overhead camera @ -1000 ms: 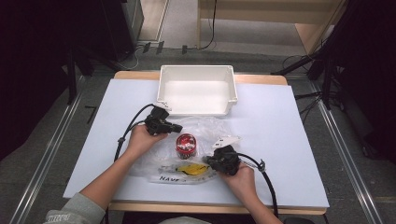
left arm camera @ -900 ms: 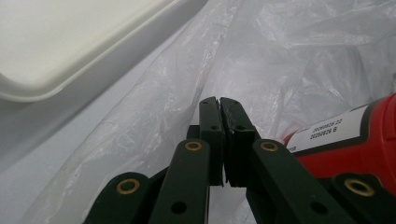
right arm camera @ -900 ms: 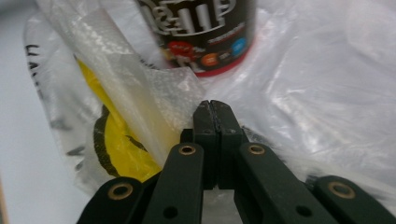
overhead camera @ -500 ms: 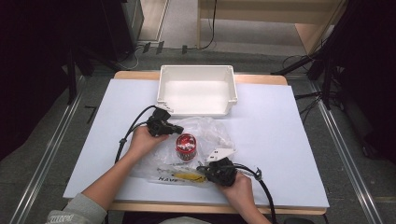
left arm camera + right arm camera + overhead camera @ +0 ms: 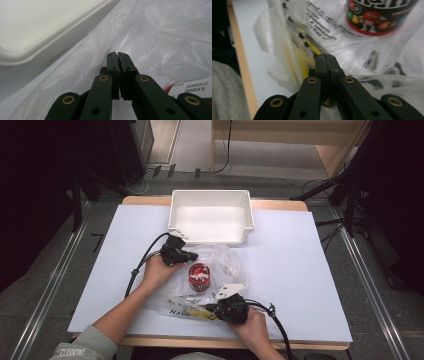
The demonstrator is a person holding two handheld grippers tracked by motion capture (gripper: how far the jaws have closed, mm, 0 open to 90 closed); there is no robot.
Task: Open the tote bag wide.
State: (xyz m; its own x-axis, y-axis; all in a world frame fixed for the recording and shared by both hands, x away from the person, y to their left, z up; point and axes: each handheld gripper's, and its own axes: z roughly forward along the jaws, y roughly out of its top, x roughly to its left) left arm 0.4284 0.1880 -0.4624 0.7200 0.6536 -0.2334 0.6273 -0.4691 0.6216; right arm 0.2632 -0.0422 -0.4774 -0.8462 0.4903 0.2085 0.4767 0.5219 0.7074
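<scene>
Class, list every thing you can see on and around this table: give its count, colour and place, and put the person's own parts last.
Rectangular plastic bin: one, white, far middle of table.
Crinkled see-through plastic bag with black print: one, clear, in front of the bin.
Round candy tub with red lid: one, red and dark, at the bag's middle.
Flat yellow item: one, inside the bag's near edge.
Table top: one, pale, wood-edged.
Left claw: black, shut on the bag's far edge.
Right claw: black, shut on the bag's near edge.
Sleeve: grey, bottom left.
</scene>
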